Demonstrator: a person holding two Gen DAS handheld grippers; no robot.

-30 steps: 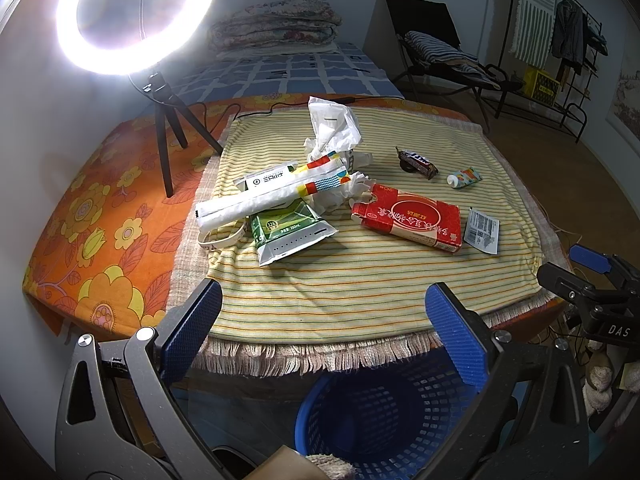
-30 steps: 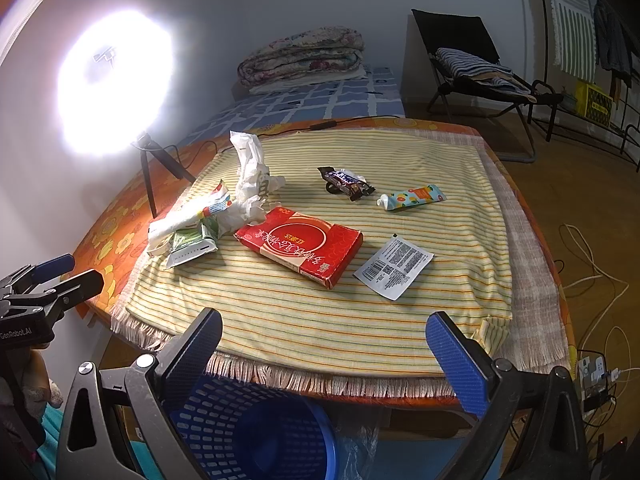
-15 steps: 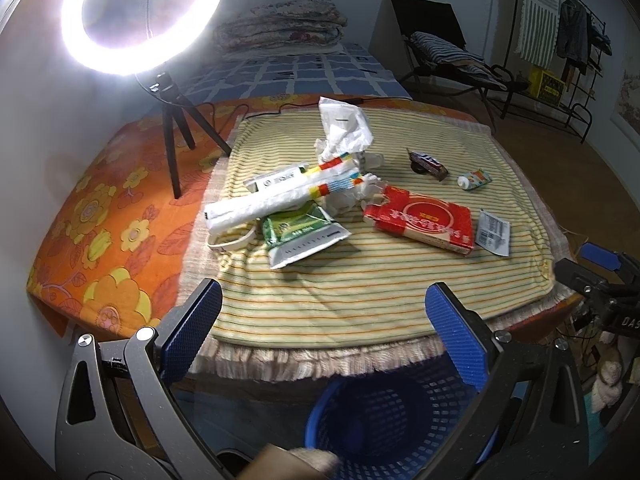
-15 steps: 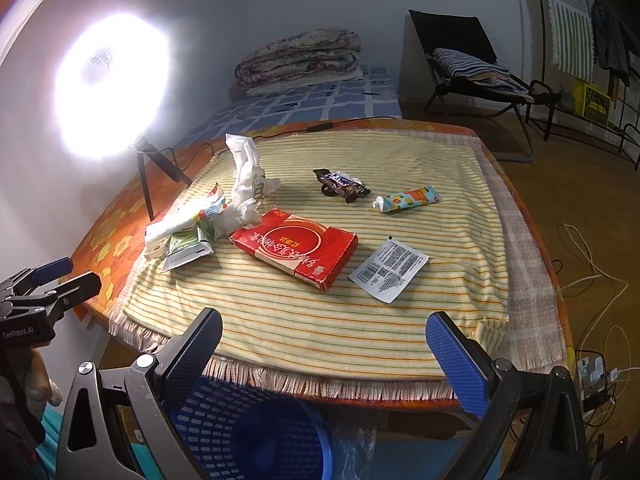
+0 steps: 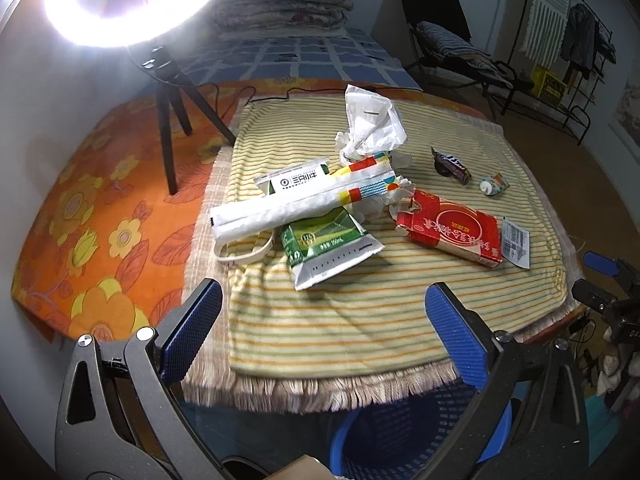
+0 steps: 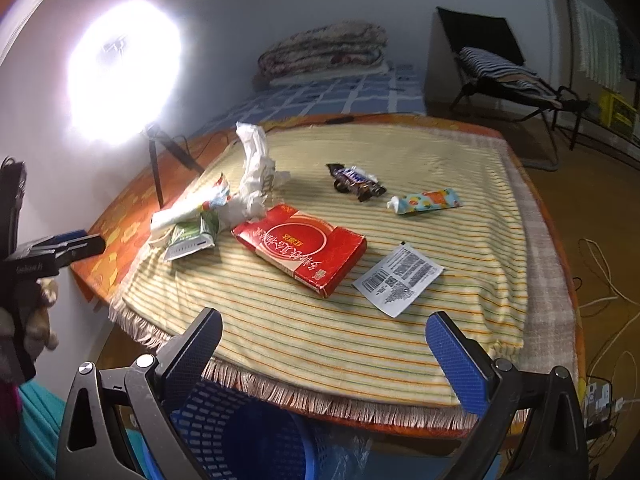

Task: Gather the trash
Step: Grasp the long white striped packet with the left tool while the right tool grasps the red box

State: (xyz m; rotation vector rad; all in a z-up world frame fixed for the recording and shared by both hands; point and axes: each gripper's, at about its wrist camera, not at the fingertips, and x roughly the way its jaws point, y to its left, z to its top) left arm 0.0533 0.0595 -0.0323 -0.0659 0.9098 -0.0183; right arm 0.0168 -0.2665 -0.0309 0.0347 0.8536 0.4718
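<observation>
Trash lies on the striped cloth (image 5: 360, 320) of the table: a red flat box (image 5: 452, 232) (image 6: 300, 248), a green-and-white carton (image 5: 324, 248) (image 6: 188, 238), a long white wrapper (image 5: 296, 204), crumpled white paper (image 5: 370, 120) (image 6: 254, 172), a candy bar wrapper (image 5: 452, 166) (image 6: 356, 182), a small tube (image 5: 494, 184) (image 6: 426, 202) and a white label (image 5: 516, 242) (image 6: 398, 278). A blue basket (image 5: 408, 436) (image 6: 240, 436) stands below the table's near edge. My left gripper (image 5: 324, 328) is open and empty, near the front edge. My right gripper (image 6: 324, 348) is open and empty too.
A ring light on a black tripod (image 5: 168, 92) (image 6: 156, 160) stands on the orange flowered cover (image 5: 100, 208) at the table's left. Beyond are a bed with folded blankets (image 5: 280, 4), a folding chair (image 5: 444, 44) and a clothes rack (image 5: 568, 40). Cables (image 6: 600, 264) lie on the floor to the right.
Both grippers have moved forward toward the table and a little left; the trash looks nearer in both views. Nothing on the table has moved. Both stay open.
</observation>
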